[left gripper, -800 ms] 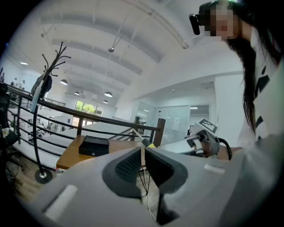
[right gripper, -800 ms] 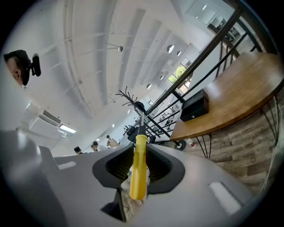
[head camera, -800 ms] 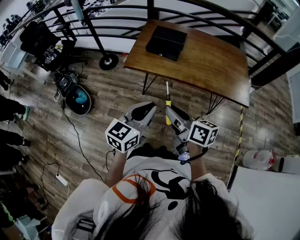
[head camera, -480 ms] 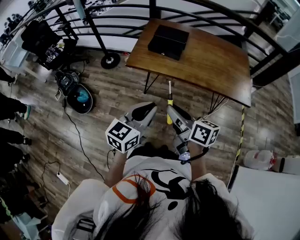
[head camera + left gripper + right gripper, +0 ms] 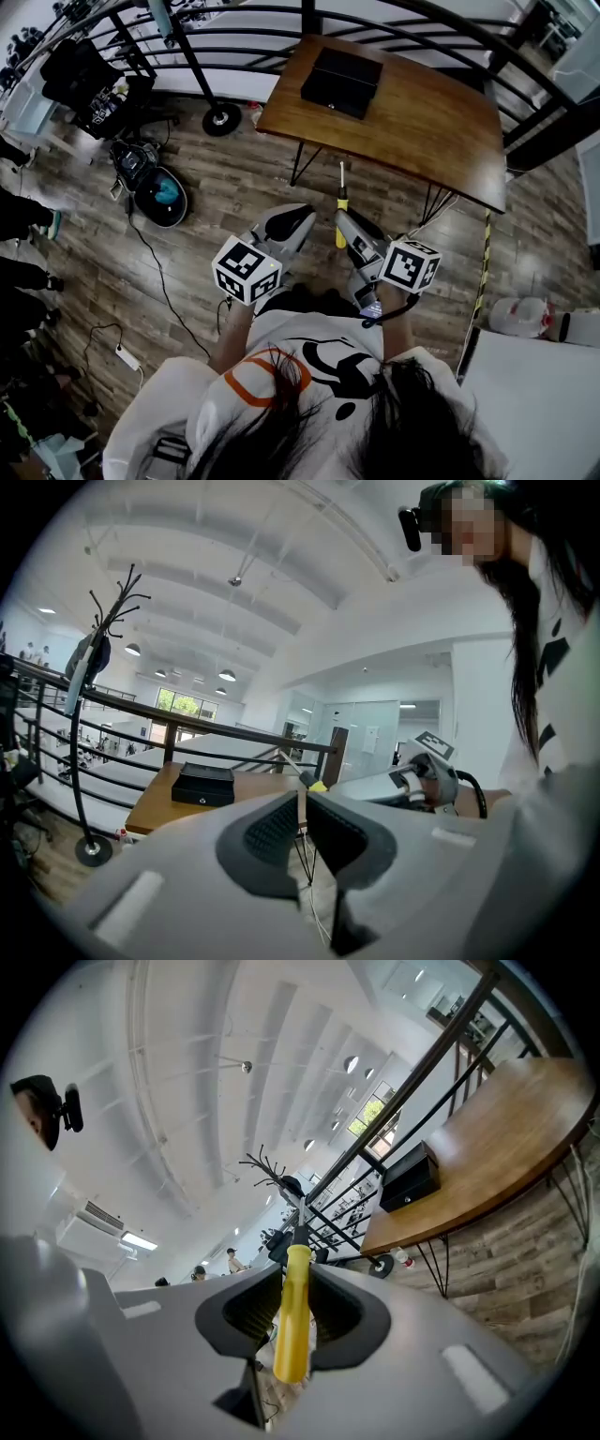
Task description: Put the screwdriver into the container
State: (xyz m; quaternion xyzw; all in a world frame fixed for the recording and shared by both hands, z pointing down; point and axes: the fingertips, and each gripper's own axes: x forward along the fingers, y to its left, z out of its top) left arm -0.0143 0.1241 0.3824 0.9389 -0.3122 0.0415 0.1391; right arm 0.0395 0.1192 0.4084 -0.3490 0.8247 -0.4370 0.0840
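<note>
Yellow-handled screwdriver (image 5: 292, 1316), black container (image 5: 342, 82), brown table (image 5: 441, 131).

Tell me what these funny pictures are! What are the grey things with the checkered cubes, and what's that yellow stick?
There's no robot here. A person is holding two grey pinching tools called grippers, one in each hand. One picture comes from a camera on the person's head, looking down, so you see hair, a white shirt and the wooden floor. The other two come from small cameras riding on each gripper, looking along its jaws. The left gripper has its jaws closed with nothing between them. The right gripper is pinching a screwdriver by its yellow handle; that's your yellow stick. Ahead stands a brown wooden table with a black box on it. The checkered cubes are just parts of the grippers.
</note>
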